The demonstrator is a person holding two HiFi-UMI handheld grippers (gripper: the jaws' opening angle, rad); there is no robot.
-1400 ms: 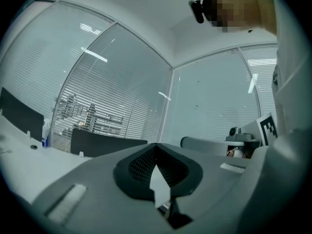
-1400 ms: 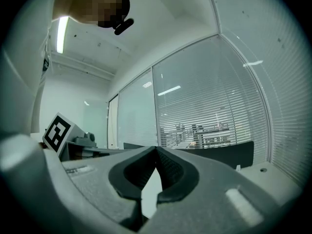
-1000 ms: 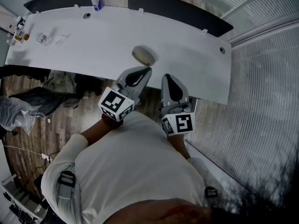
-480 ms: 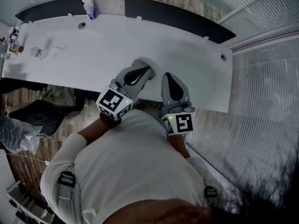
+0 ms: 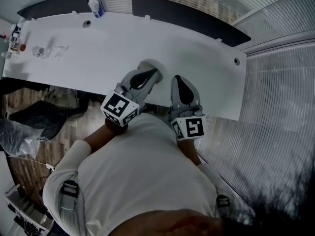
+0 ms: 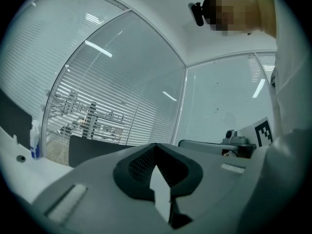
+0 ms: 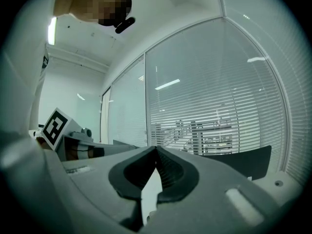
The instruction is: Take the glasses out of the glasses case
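Though half hidden, glasses case [image 5: 147,63] — pale, oval

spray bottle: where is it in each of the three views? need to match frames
Head view: spray bottle at top left, on the far edge of the white table.
Left gripper view: far left edge, just left of the long dark panel.
Right gripper view: not in it.
Shared landmark: that panel, top centre in head view, lower right in right gripper view.
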